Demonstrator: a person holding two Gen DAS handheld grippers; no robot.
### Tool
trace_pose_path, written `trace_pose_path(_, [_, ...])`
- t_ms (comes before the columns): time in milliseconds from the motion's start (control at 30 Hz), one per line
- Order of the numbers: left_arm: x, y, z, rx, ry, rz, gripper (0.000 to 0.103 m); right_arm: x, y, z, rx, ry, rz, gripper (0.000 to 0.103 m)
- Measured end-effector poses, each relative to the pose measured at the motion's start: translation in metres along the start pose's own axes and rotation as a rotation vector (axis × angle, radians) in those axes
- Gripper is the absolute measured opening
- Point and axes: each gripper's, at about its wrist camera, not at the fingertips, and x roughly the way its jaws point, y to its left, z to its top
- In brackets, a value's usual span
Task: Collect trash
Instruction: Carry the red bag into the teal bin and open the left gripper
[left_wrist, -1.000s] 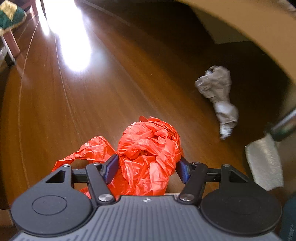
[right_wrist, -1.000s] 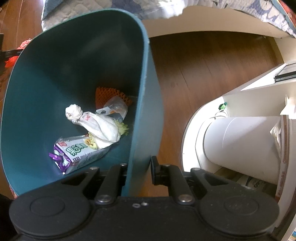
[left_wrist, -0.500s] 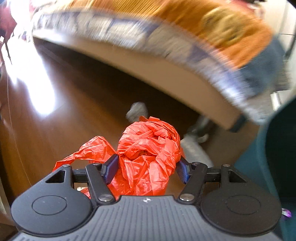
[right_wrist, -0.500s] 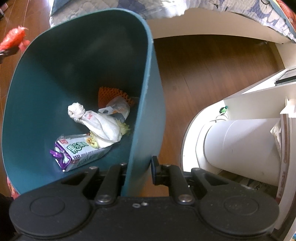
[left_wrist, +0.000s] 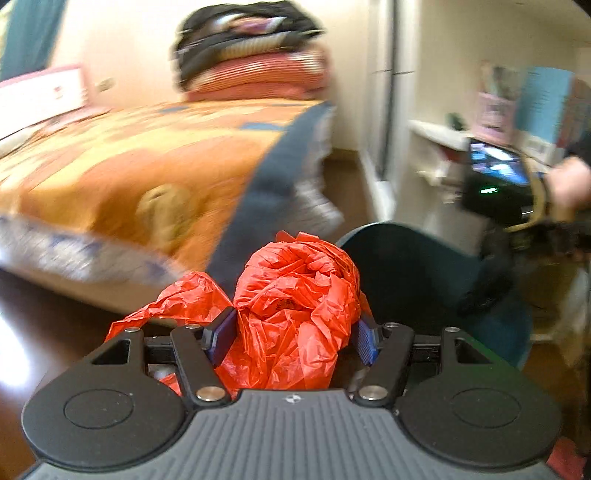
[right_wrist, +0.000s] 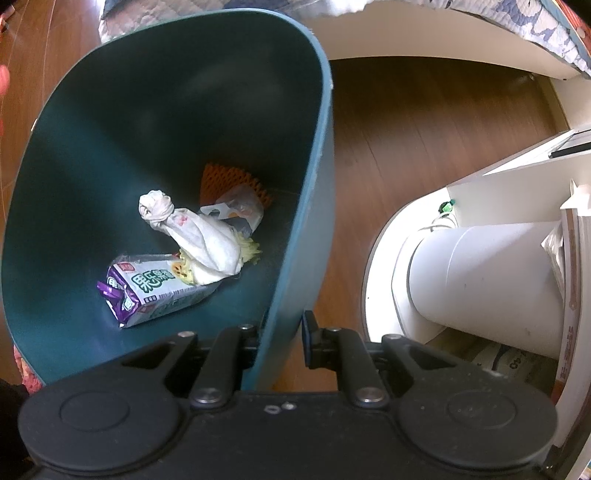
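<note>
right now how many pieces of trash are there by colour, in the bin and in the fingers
White knotted plastic bag in the teal plastic bin: 1
White and purple printed snack wrapper: 1
Orange foam net: 1
Clear plastic packet: 1
Red crumpled plastic bag held in the left gripper: 1
Total: 5

One red bag (left_wrist: 295, 306); one teal bin (right_wrist: 166, 147) holding four trash pieces; one bed (left_wrist: 147, 166).
</note>
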Motion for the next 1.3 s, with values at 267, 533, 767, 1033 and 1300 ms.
trace_pose_path(267, [0.055,-0.051,-0.001,0.095,0.111,-0.189,0.064,-0.005,0.007,-0.001,-0.016,0.001,0.0,0.014])
trace_pose_path(533, [0.115,-0.071,-0.019,0.074,0.24,-0.245,0.064,-0.001,0.008,-0.004,-0.035,0.02,0.01,0.015])
trace_pose_path(767, [0.141,-0.084,-0.03,0.07,0.331,-0.3,0.064,0.003,0.003,-0.006,-0.026,0.007,0.021,0.015])
trace_pose_path(1033, [0.141,-0.097,-0.039,0.107,0.319,-0.273,0.067,0.002,0.003,-0.011,-0.008,-0.011,0.036,0.016])
trace_pose_path(1300, [0.128,-0.096,-0.043,0.097,0.289,-0.291,0.079,-0.004,0.002,-0.014,0.001,-0.019,0.042,0.016])
